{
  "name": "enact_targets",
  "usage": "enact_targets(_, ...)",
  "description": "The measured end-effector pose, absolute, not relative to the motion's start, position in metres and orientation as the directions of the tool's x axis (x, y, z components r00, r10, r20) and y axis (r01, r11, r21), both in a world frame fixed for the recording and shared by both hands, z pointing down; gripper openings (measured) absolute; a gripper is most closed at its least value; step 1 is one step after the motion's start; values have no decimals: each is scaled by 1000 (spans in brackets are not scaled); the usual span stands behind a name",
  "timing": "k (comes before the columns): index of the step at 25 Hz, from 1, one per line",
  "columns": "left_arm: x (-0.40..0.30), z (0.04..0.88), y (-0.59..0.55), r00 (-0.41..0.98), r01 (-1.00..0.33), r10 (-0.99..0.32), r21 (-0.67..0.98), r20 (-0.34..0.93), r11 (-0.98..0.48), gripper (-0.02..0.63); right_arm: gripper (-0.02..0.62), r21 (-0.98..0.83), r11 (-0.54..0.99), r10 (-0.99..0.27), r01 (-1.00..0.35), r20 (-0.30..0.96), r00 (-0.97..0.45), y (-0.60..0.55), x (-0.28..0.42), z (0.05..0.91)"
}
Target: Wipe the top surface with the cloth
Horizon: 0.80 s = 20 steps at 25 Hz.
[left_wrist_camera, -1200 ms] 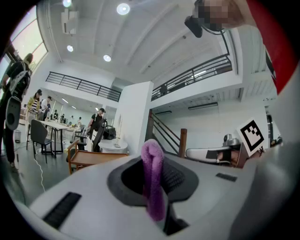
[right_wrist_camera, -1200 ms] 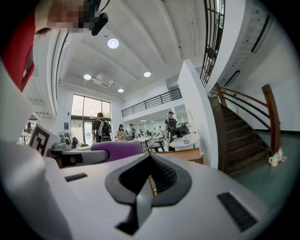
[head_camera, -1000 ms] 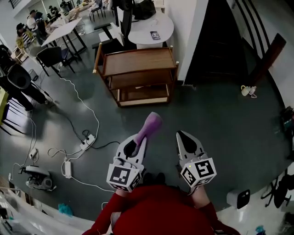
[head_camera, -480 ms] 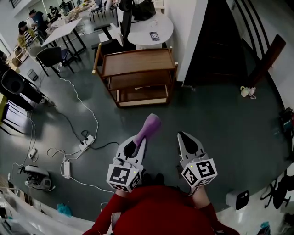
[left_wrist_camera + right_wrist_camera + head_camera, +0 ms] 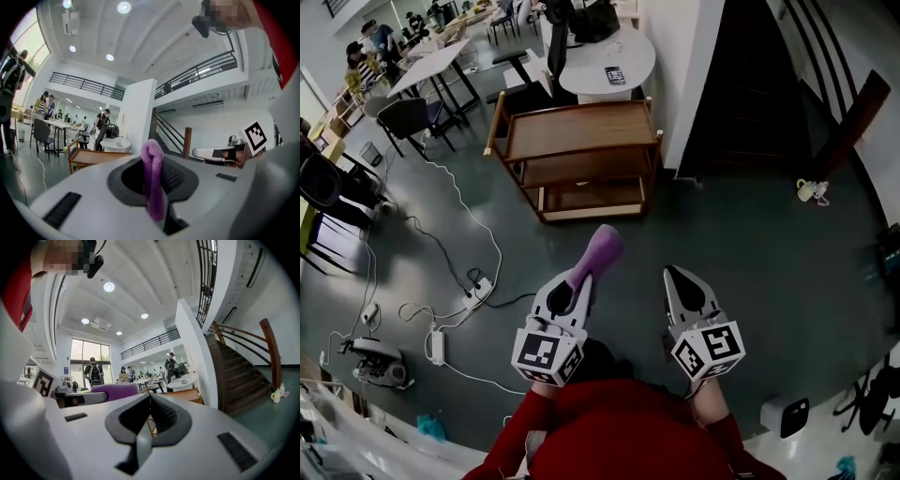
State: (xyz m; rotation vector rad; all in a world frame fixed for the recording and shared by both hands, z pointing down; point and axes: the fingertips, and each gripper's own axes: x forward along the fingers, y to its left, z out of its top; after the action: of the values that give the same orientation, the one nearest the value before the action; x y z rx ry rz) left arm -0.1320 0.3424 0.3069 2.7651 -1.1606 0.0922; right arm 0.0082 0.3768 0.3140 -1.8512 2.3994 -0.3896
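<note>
A purple cloth [image 5: 600, 251] sticks out from my left gripper [image 5: 579, 281], whose jaws are shut on it; the left gripper view shows the cloth [image 5: 153, 180] pinched upright between them. My right gripper [image 5: 679, 278] is held beside it, jaws shut with nothing between them. Both hang above the grey floor, well short of the wooden three-shelf cart [image 5: 578, 129] that stands ahead. The cart's top surface is bare. In the right gripper view the cloth [image 5: 117, 391] shows at left and the cart [image 5: 182, 394] beyond the jaws.
White cables and a power strip [image 5: 478, 290] lie on the floor at left. A round white table [image 5: 609, 58] stands behind the cart, a white wall corner [image 5: 694, 66] and dark stairs [image 5: 759, 84] at right. Chairs, tables and people fill the far left.
The view has shifted slightly; the cart sits a little nearer and the grippers have kept their pose, the left still holding the cloth.
</note>
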Motion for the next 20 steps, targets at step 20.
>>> enact_targets(20,-104,326,43,730,-683,-666,124,154,-720,52,12,-269,153,-977,-951,101,-186,97,58,316)
